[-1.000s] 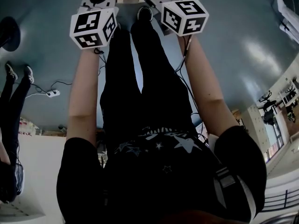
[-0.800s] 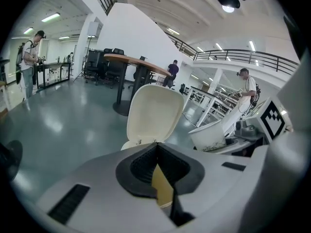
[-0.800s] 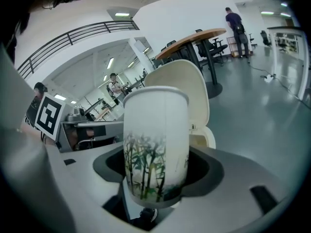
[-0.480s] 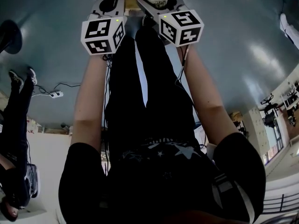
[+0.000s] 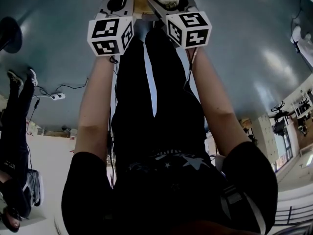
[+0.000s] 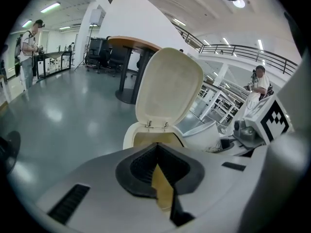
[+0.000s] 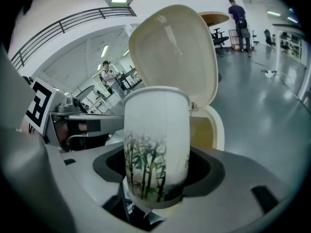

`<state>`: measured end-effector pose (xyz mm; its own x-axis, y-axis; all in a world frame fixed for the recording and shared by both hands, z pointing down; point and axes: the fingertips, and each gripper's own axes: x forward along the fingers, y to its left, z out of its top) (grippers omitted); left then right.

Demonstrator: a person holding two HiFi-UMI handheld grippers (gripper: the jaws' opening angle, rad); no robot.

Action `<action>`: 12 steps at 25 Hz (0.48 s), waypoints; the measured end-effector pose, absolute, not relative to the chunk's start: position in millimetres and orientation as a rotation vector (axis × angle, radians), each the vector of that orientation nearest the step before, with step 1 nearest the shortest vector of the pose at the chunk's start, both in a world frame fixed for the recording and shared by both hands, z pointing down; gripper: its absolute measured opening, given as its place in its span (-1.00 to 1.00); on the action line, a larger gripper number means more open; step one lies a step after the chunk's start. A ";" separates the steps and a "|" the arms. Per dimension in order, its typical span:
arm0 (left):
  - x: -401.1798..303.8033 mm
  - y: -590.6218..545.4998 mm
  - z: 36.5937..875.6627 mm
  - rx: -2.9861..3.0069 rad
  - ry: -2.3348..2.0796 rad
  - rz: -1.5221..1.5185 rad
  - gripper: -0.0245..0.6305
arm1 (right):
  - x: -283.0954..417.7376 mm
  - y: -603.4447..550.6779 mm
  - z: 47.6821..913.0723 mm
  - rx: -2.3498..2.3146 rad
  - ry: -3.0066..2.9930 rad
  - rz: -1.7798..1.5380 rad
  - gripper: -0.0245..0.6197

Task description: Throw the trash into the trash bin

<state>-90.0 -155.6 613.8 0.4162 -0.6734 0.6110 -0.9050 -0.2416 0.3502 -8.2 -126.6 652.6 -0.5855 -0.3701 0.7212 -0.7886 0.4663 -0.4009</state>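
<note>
Two tongs point down and ahead, side by side. The left tongs [image 6: 155, 147] are closed tip to tip with nothing gripped; only a thin tan sliver shows through the slit behind the tips. The right tongs [image 7: 158, 171] stand wide and are clamped on a white paper cup [image 7: 156, 144] printed with green bamboo, which stands upright between the dark pads, rim at twelve o'clock.

Seen from the left gripper view, the cream trash bin [image 6: 129, 136] sits at twelve o'clock just beyond the tips, its lid [image 6: 167, 89] swung up and its tan inside open. The right tool's marker cube [image 6: 274, 120] shows at three o'clock. From the right gripper view the raised lid rises at twelve o'clock behind the cup, and the bin's open mouth lies at about three o'clock of the cup's lower half.

In the head view both tools sit at twelve o'clock at the ends of bare forearms, above a glossy grey floor [image 5: 254, 43], the cup at the frame's top edge.
</note>
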 end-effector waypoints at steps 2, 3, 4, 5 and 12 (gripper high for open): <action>-97.2 -154.6 623.0 1.992 -1.336 0.447 -0.89 | -14.1 -124.6 665.8 0.954 -2.140 1.011 0.00; -98.4 -153.8 624.4 1.989 -1.336 0.447 -0.89 | -15.3 -123.9 668.7 0.952 -2.134 1.012 0.00; -97.1 -152.9 622.4 1.989 -1.334 0.447 -0.89 | -14.3 -123.6 667.6 0.953 -2.131 1.013 0.00; -94.2 -152.1 618.5 1.990 -1.332 0.447 -0.89 | -11.8 -123.9 664.2 0.958 -2.129 1.016 0.00; -77.5 -152.0 602.4 2.010 -1.327 0.433 -0.89 | 8.9 -130.3 652.0 1.023 -2.103 1.012 0.15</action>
